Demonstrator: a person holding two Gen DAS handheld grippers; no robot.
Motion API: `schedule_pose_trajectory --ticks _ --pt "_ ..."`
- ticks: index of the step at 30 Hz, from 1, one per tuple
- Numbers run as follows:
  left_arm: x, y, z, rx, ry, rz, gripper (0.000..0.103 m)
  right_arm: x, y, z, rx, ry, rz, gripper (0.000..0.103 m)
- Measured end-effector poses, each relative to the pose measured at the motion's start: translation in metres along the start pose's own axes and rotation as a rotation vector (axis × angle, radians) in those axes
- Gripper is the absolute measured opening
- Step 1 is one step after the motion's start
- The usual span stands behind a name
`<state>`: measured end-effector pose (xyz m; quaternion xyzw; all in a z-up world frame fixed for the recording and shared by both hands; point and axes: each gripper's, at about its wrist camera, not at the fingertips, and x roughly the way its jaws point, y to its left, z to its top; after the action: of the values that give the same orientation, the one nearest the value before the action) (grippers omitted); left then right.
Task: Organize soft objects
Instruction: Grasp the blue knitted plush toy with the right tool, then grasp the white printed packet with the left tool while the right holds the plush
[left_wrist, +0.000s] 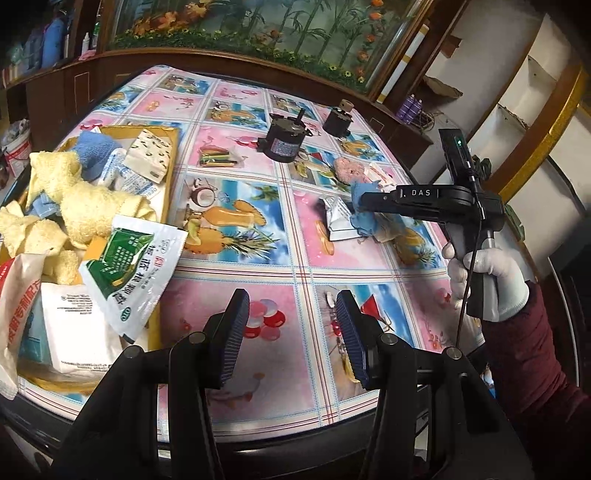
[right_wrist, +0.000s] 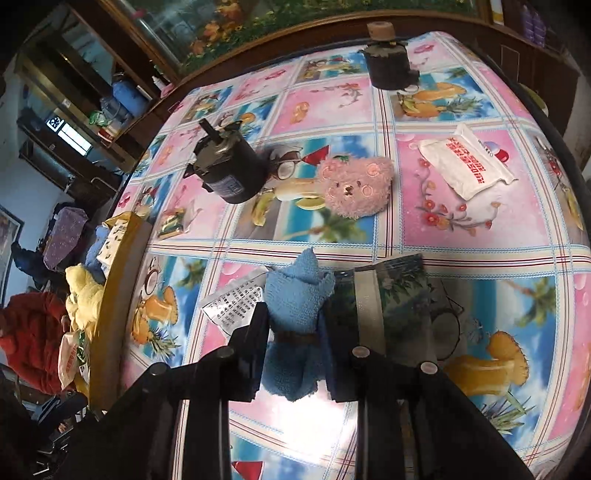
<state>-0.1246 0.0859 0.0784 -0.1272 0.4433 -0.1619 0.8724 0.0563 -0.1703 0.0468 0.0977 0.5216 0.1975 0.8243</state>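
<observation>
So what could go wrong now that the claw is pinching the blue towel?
1. The right gripper pinches the blue towel near its middle, so the loose ends may sag and drag.
2. The silver packet lies against the towel and could get tugged along when it lifts.
3. The box is already heaped with yellow cloths and packets, so the towel might slide off.

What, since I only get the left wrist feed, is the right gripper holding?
Observer: The right gripper has both pads pressed on a blue cloth, rolled and tied with a brown band.
Operator: And that pink thing beyond it?
Observer: A pink bear, face up, lying clear of the cloth.
Operator: Anything else nearby?
Observer: A white packet with red lettering, right of the bear.
</observation>
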Motion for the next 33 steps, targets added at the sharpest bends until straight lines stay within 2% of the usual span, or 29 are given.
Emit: schedule_pose_trajectory --ticks 4,7,10,14,16,18,19,20,25,30,33 --pt "0.015 -0.011 0.009 -0.004 0.031 -0.056 0.048 -0.023 -0.008 -0.014 0.018 -0.043 0.046 0.026" --pt "0.037 -0.017 0.023 -0.033 0.054 -0.079 0.048 -0.026 -0.008 -0.024 0.004 -0.037 0.077 0.026" --pt "0.056 -0.018 0.035 -0.077 0.056 -0.081 0.048 -0.018 0.001 -0.027 -0.06 -0.054 -0.011 0.027" --pt "0.066 -0.01 0.047 -0.156 0.038 -0.098 0.048 -0.003 0.006 -0.022 -0.064 -0.069 -0.022 0.036" --pt "0.069 -0.007 0.052 -0.184 0.026 -0.095 0.048 0.009 0.012 -0.018 -0.087 -0.061 -0.044 0.036" --pt "0.074 -0.004 0.057 -0.199 0.031 -0.077 0.048 0.022 0.016 -0.017 -0.103 -0.04 -0.02 0.036" --pt "0.077 -0.003 0.059 -0.201 0.034 -0.069 0.048 0.026 0.015 -0.018 -0.096 -0.021 -0.001 0.033" --pt "0.08 -0.003 0.061 -0.199 0.036 -0.057 0.048 0.029 0.014 -0.02 -0.083 -0.008 0.014 0.026" --pt "0.105 -0.009 0.072 -0.163 0.048 -0.017 0.048 0.019 -0.003 -0.029 -0.029 -0.038 0.055 0.025" --pt "0.138 -0.019 0.08 -0.132 0.067 -0.024 0.048 0.003 -0.018 -0.037 0.006 -0.069 0.071 0.025" --pt "0.153 -0.03 0.086 -0.099 0.07 0.005 0.056 0.0 -0.021 -0.04 0.016 -0.077 0.079 0.025"
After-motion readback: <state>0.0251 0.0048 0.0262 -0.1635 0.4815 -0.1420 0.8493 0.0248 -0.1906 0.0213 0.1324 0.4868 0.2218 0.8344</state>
